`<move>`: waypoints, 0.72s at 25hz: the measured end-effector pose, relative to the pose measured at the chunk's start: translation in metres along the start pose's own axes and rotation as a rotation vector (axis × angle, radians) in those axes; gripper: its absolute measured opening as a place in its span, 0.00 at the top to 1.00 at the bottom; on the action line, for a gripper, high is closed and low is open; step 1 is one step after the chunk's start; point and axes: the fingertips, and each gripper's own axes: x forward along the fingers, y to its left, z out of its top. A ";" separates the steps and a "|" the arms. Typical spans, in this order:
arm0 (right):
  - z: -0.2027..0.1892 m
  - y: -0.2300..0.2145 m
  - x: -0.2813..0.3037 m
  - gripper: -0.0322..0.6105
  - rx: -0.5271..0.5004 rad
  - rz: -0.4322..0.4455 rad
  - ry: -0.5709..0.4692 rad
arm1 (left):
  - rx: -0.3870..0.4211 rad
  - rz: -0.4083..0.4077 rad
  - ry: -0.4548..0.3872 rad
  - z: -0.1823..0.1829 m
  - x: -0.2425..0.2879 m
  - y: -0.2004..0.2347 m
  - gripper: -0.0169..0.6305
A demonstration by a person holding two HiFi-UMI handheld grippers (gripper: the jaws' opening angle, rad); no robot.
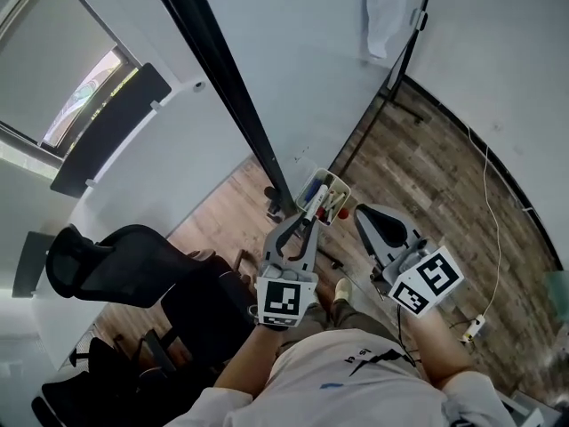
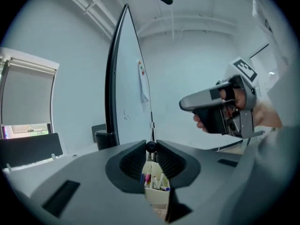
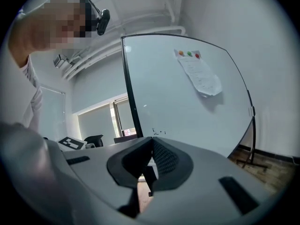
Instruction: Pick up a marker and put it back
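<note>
Marker [image 2: 150, 146]: only a small dark round end shows, pinched at the very tips of the left gripper [image 1: 308, 212]. Jaws drawn narrow onto it, ribbed pads a sliver apart. I read it as a marker seen end-on, not certain. It sits above the cream marker holder [image 2: 157, 198] and in line with it. The holder carries several more markers [image 2: 154, 181], with pink, white and blue ends among them. Judgement: the grasp is made. Whether the marker is clear of the holder or part-way in, neither view settles. The put-back is left to do: lower it among the others and let go. Right gripper [image 3: 152, 142]: jaws together, nothing between them, held off to the right of the holder and apart from it, taking no part. Surroundings: holder hangs low beside the whiteboard [image 3: 187, 107], close to its black frame [image 1: 222, 78]. How it is fastened I cannot tell. A paper sheet [image 3: 199, 74] is stuck high on the board. Black office chairs [image 1: 133, 265] stand on the left, wood-pattern floor [image 1: 427, 176] with a thin white cable [image 1: 487, 203] on the right. In the way: the crowded holder mouth and the frame just beside it.
</note>
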 end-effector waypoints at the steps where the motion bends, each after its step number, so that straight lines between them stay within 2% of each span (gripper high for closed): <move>1: 0.003 0.000 -0.001 0.93 -0.001 0.002 -0.006 | -0.011 -0.004 -0.009 0.007 -0.003 0.001 0.86; 12: 0.040 0.007 -0.006 0.93 -0.029 0.035 -0.077 | -0.078 -0.045 -0.106 0.072 -0.024 -0.003 0.86; 18: 0.054 0.017 -0.007 0.93 -0.048 0.057 -0.097 | -0.119 -0.069 -0.137 0.089 -0.031 -0.008 0.86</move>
